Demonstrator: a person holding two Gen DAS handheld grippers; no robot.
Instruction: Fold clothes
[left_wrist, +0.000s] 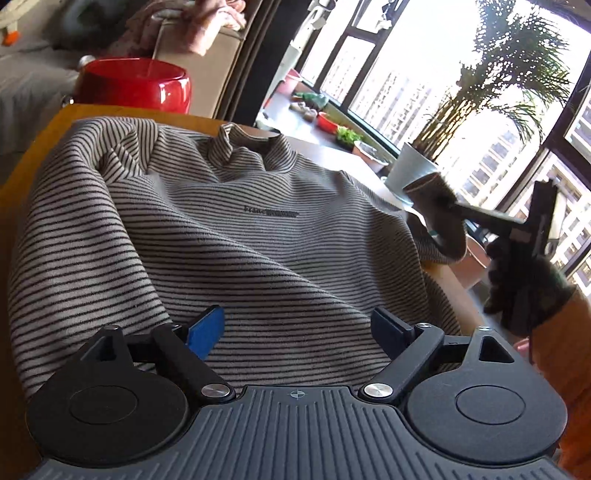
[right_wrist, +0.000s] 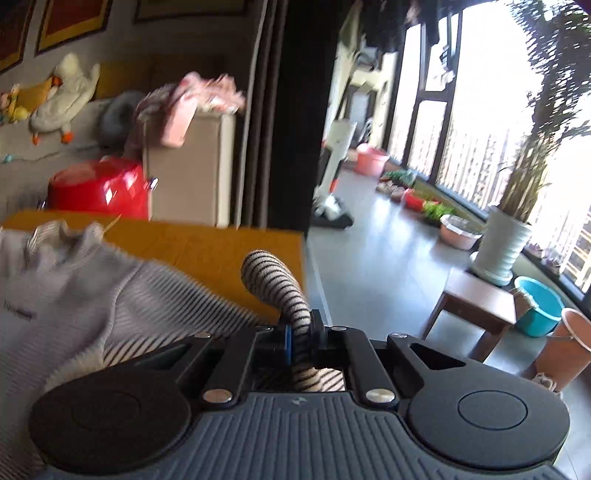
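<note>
A grey sweater with thin black stripes (left_wrist: 229, 236) lies spread on a wooden table (left_wrist: 33, 162), collar at the far end. My left gripper (left_wrist: 295, 328) is open, its fingers hovering just over the sweater's lower part, holding nothing. My right gripper (right_wrist: 300, 334) is shut on the sweater's sleeve cuff (right_wrist: 275, 284), which sticks up between the fingers. In the left wrist view the right gripper (left_wrist: 461, 210) holds that cuff (left_wrist: 432, 195) lifted above the table's right edge. The sweater body (right_wrist: 74, 291) lies to the left in the right wrist view.
A red round container (left_wrist: 136, 85) stands beyond the table's far end, by a beige sofa (right_wrist: 192, 166). To the right are a low stool (right_wrist: 476, 306), a white plant pot (right_wrist: 502, 243), a blue basin (right_wrist: 539, 310) and tall windows.
</note>
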